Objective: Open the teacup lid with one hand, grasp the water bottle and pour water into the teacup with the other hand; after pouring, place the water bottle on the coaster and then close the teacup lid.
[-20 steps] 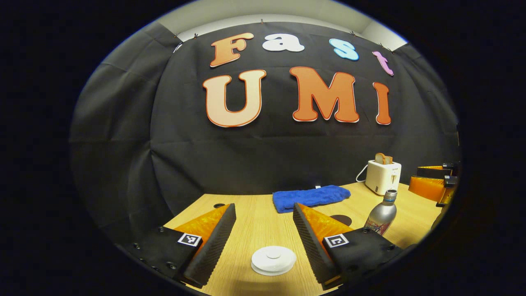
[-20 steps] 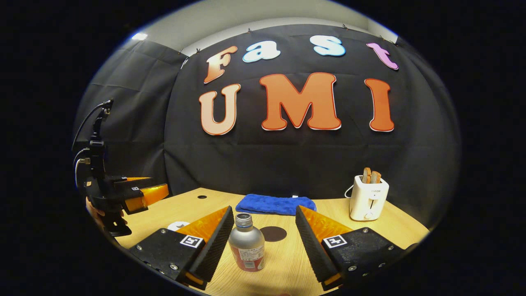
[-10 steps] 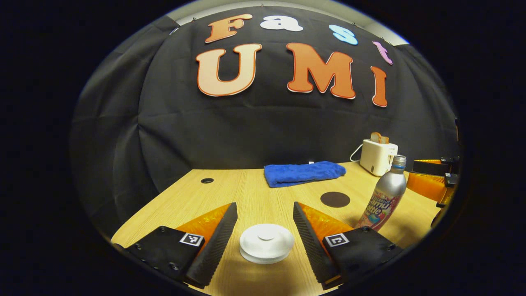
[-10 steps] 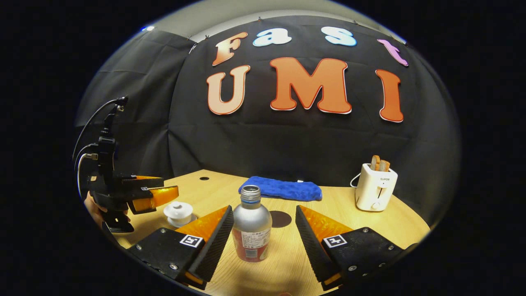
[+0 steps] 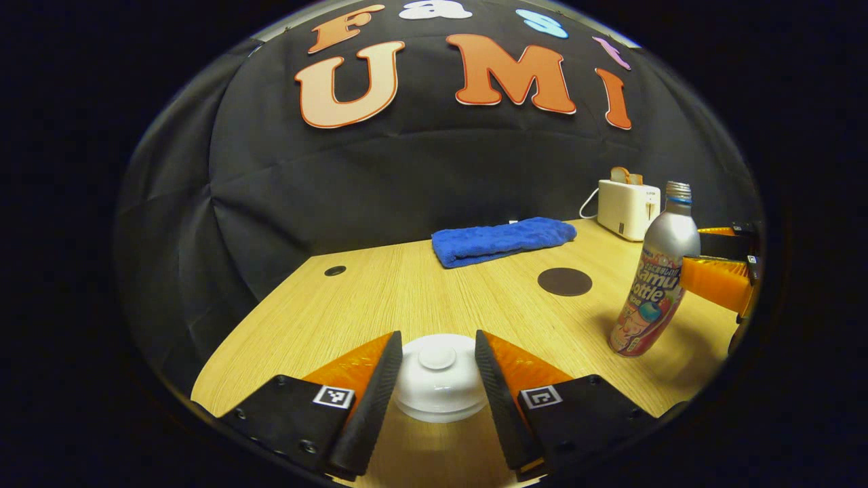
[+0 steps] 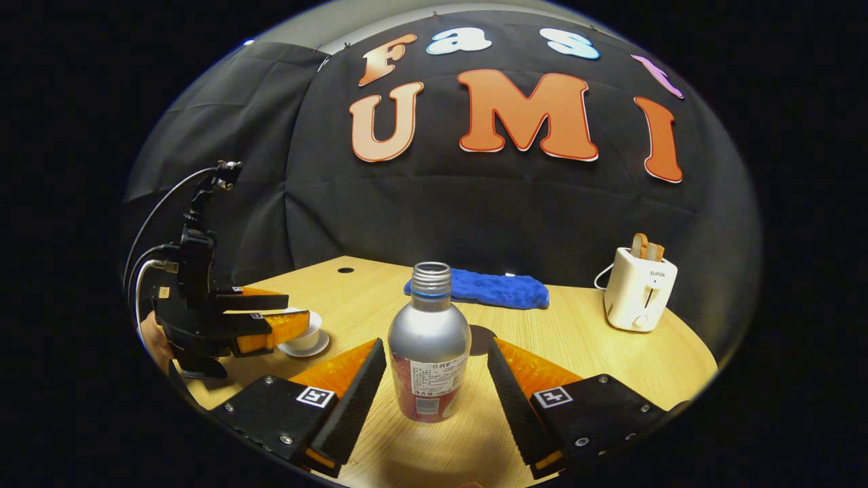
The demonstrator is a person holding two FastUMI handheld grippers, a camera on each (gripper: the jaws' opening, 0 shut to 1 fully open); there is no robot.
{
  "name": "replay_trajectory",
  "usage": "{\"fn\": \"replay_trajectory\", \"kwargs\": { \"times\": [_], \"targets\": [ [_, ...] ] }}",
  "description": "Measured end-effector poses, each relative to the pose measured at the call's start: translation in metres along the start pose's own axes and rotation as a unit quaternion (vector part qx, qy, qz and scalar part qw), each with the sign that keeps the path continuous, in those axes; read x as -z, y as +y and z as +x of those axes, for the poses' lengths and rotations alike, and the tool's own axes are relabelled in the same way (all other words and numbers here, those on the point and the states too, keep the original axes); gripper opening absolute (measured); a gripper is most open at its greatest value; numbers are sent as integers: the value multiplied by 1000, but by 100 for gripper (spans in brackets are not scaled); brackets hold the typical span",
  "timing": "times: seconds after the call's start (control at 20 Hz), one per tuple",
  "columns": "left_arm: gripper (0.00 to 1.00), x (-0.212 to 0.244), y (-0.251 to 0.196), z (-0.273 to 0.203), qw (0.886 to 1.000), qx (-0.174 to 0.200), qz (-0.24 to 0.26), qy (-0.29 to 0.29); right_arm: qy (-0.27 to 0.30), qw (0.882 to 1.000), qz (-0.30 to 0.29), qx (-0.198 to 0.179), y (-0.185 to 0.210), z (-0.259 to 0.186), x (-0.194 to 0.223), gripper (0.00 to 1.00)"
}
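Observation:
A white teacup with its lid point(image 5: 437, 376) sits on the wooden table, right between the fingers of my left gripper point(image 5: 437, 339). The fingers stand close along the lid's two sides, and I see no firm press. From the right gripper view, the left gripper point(image 6: 271, 315) flanks the cup point(image 6: 308, 337) on its saucer. A silver water bottle point(image 6: 429, 359) without a cap stands upright between the spread fingers of my open right gripper point(image 6: 434, 379), with a gap on each side. The dark round coaster point(image 5: 564, 281) lies behind the bottle point(image 5: 654, 285).
A folded blue towel point(image 5: 502, 238) lies at the back of the table. A white toaster point(image 6: 637, 298) with bread slices stands at the back right. A small round hole point(image 5: 334, 270) is in the tabletop at the back left. A hand point(image 6: 152, 342) holds the left gripper.
Both grippers have come down and forward. The left one now straddles the lid with a slightly narrower gap. The right one has drawn in around the bottle.

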State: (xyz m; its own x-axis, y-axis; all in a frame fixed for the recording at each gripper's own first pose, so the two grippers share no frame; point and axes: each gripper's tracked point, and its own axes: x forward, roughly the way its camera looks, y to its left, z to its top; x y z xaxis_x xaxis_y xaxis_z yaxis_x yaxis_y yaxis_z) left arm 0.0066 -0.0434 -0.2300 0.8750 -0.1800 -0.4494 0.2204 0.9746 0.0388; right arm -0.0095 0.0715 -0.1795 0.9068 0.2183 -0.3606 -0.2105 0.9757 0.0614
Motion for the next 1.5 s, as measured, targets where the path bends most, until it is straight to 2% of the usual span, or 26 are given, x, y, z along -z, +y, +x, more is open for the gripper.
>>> {"fn": "replay_trajectory", "kwargs": {
  "times": [0.1, 0.15, 0.25, 0.35, 0.4, 0.45, 0.55, 0.65, 1.05, 1.1, 1.15, 1.35, 1.5],
  "targets": [
    [67, 1, 0, 1, 1000, 2, 1, 0, 6, 1000, -1, -2, 1, 2, 5, 91],
    [67, 0, 3, 2, 1000, 0, -1, -3, 9, 1000, -1, -2, 0, 3, 7, 91],
    [60, -2, 0, 3, 1000, -1, 1, -1, 13, 1000, -3, -3, 0, 4, 9, 91],
    [63, -5, 0, 2, 1000, -3, 4, -4, 14, 1000, -4, -3, 0, 6, 10, 91],
    [48, -4, 2, 4, 1000, -6, 1, -4, 15, 1000, -4, -2, -1, 6, 11, 91],
    [42, -5, 3, 5, 1000, -6, -2, -3, 15, 1000, -4, -3, -1, 6, 11, 91],
    [42, -5, 5, 5, 1000, -10, 0, -4, 17, 1000, -3, -3, -1, 7, 13, 91],
    [32, -6, 5, 4, 1000, -11, -7, -5, 20, 1000, -4, -4, -1, 8, 14, 91],
    [32, -34, 18, -10, 998, -30, -11, -53, 56, 998, 3, -11, 3, 19, 33, 91],
    [27, -37, 20, -12, 998, -32, -12, -58, 62, 998, 4, -14, 5, 21, 36, 91],
    [32, -39, 22, -15, 997, -35, -13, -62, 69, 998, 4, -15, 7, 23, 39, 91],
    [32, -39, 31, -21, 997, -42, -20, -69, 89, 996, 2, -14, 11, 30, 52, 91],
    [32, -36, 38, -24, 996, -46, -26, -70, 109, 994, -4, -5, 9, 35, 66, 86]
  ]
}}
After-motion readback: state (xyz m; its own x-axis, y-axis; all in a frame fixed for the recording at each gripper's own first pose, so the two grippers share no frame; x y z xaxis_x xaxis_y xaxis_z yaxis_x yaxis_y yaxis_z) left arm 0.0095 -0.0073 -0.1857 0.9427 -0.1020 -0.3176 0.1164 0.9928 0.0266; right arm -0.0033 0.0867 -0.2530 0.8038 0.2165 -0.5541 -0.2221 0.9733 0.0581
